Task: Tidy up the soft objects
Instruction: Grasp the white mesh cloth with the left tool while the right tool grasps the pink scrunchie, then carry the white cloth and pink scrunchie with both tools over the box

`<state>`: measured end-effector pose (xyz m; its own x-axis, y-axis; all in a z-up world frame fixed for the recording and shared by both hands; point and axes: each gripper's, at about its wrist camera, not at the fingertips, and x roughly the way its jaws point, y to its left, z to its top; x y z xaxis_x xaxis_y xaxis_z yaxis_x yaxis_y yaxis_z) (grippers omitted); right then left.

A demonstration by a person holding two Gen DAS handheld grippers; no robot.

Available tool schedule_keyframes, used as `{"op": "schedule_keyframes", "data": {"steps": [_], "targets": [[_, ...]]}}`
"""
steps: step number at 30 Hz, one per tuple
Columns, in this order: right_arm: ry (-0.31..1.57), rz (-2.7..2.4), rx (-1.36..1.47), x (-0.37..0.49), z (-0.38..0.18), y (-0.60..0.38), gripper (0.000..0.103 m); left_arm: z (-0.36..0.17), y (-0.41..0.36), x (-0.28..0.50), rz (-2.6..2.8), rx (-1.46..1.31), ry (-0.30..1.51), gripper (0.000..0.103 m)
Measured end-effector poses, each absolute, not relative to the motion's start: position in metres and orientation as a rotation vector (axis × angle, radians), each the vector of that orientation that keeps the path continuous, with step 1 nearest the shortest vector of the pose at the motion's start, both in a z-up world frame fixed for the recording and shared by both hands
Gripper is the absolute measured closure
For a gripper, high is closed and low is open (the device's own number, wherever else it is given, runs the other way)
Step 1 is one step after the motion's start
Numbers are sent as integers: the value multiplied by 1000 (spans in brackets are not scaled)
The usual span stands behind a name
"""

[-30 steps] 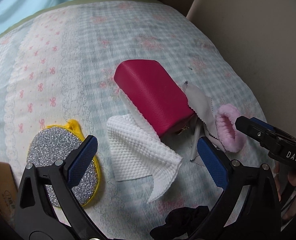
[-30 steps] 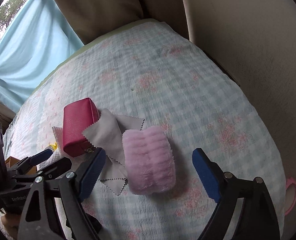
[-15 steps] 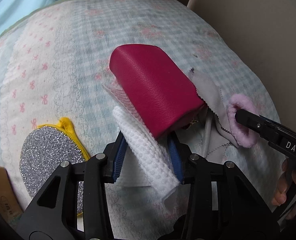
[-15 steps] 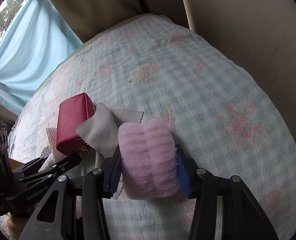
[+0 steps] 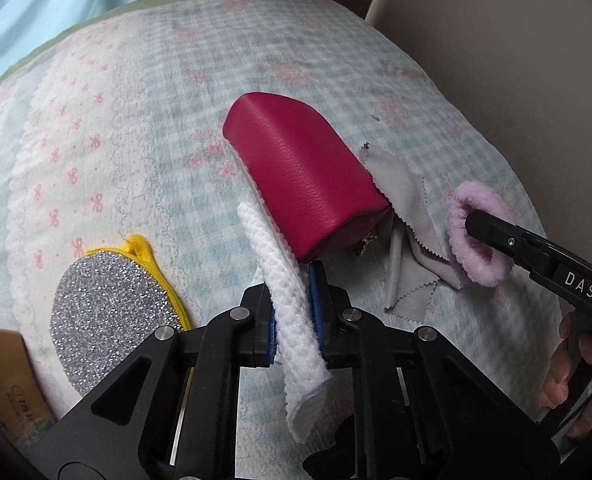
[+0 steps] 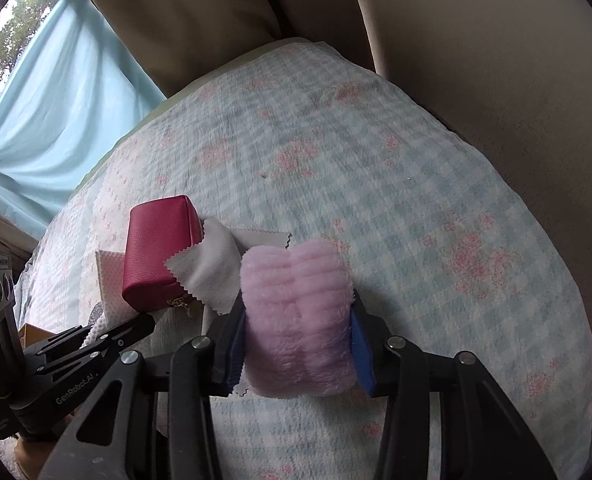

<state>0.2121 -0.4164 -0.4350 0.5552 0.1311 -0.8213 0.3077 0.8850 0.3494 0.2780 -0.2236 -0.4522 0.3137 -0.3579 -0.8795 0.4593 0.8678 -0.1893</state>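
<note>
**Left wrist view: both grippers clamped on soft items, the pile still tangled**

Left wrist view shows the checked quilt (image 5: pixel 143 128) spread across the cushion, with everything crowded at its near edge. Largest of the items is the red pouch (image 5: pixel 300 176), lying on its side near the middle. Its near end rests on the white waffle cloth (image 5: pixel 291 300), whose bunched fold stands between the blue pads of the left gripper (image 5: pixel 293 312); those jaws have just been closing and now pinch the cloth tight. A grey pinked cloth (image 5: pixel 406 240) lies just right of the pouch, partly tucked under it. The silver scrubber with yellow edging (image 5: pixel 111 316) sits apart at the near left.

From the right wrist, the right gripper (image 6: pixel 296 344) has just been closing too, and its pads squeeze the pink fluffy band (image 6: pixel 296 312) from both sides. The grey cloth touches the band's left side.

Risks, as I judge them: lifting the white cloth could tip or drag the pouch, since the pouch weighs on its far part. The cloth is held by one fold only and may slide out. Raising the pink band might carry the grey cloth along if the plush snags it.
</note>
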Motion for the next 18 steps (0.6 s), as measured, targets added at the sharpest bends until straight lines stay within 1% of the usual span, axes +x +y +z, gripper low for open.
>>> {"op": "schedule_keyframes", "data": {"steps": [6, 10, 18], "targets": [[964, -116, 494, 206, -420, -417, 62, -437, -215, 272, -531, 88, 1122, 94], [947, -121, 490, 201, -405, -416, 62, -418, -212, 268, -522, 78, 1106, 94], [904, -129, 462, 186, -352, -410, 62, -351, -199, 249, -523, 39, 1030, 94]]}}
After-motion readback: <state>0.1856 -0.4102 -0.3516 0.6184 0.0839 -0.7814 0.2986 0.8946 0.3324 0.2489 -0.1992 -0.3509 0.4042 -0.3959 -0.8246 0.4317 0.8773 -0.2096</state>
